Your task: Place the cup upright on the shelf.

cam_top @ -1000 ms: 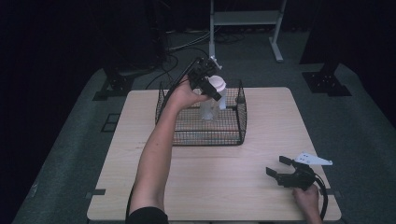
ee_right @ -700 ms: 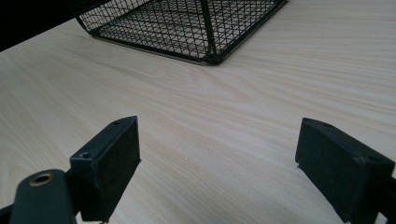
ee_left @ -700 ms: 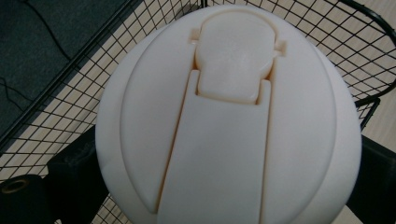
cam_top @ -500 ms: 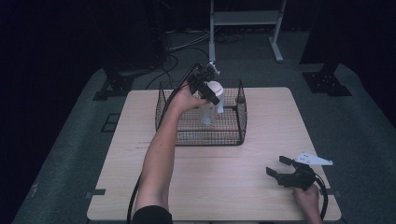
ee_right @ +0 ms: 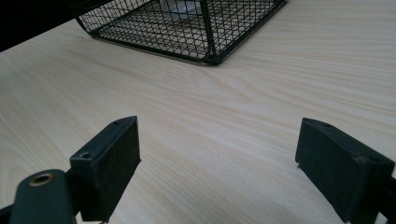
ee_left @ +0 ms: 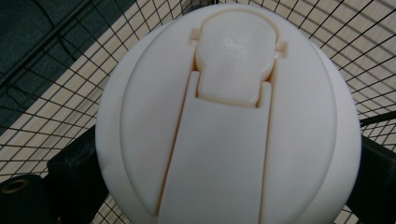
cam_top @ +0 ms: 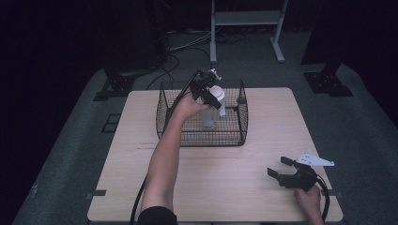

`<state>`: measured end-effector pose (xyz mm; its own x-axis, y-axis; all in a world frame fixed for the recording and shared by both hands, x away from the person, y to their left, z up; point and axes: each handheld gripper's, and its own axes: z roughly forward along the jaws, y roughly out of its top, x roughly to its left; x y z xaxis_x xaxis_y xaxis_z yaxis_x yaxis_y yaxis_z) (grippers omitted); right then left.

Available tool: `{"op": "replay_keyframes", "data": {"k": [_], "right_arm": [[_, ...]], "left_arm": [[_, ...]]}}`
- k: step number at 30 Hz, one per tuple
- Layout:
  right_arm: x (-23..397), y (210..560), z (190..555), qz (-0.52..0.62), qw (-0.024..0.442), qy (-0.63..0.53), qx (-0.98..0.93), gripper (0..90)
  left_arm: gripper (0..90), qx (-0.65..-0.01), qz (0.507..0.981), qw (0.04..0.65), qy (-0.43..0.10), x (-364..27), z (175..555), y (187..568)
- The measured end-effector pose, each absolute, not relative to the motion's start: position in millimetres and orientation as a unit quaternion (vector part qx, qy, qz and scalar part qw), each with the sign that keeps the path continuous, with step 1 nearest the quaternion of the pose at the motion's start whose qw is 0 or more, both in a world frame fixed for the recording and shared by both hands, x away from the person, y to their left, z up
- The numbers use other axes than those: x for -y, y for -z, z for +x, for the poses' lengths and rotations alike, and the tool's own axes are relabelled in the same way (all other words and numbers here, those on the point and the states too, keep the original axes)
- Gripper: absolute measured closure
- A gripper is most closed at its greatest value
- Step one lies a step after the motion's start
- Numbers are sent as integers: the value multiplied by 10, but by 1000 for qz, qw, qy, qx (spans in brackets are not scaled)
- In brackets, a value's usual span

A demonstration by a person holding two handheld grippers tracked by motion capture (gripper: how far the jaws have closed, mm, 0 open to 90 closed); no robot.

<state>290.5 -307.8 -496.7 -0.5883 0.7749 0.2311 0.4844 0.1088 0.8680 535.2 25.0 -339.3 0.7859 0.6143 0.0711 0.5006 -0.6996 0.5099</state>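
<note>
high view: left gripper is up over the wire basket, clamped on the white lid of a clear bottle that hangs upright inside the basket, its base near or on the basket floor, can't tell which. right gripper rests on the table near the front right corner, well apart from the basket, jaws spread wide, holding nothing.

left gripper view: lid seen from the top w/ its flip cap closed, black jaws pressing it on both sides, basket mesh behind. my guess at the step: setting the bottle down in the basket. to do it well, keep it vertical, lower till the base sits flat on the mesh, then let go slowly so it doesn't tip.

right gripper view: jaws wide apart over bare wood, basket corner ahead.

vs 1 s ago: left hand and bottle have crept a bit toward the far side and look slightly lower; right gripper hasn't moved.
</note>
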Motion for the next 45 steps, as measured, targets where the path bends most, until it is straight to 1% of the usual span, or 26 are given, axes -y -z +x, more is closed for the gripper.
{"op": "replay_keyframes", "data": {"k": [3,5,15,35,45], "right_arm": [[3078,4967,2904,431,142,-510,-731,129],[3077,4969,2907,430,143,-511,-731,129],[3072,4970,2907,430,143,-510,-732,129],[3059,4970,2910,430,142,-506,-734,129],[3059,4970,2914,429,142,-506,-735,129]], "left_arm": [[52,-305,909,259,-118,-303,5337,3420],[51,-302,909,260,-121,-323,5317,3443],[50,-297,912,254,-124,-341,5272,3442],[45,-297,909,264,-128,-364,5242,3453],[5,-295,907,266,-136,-372,5217,3437]]}}
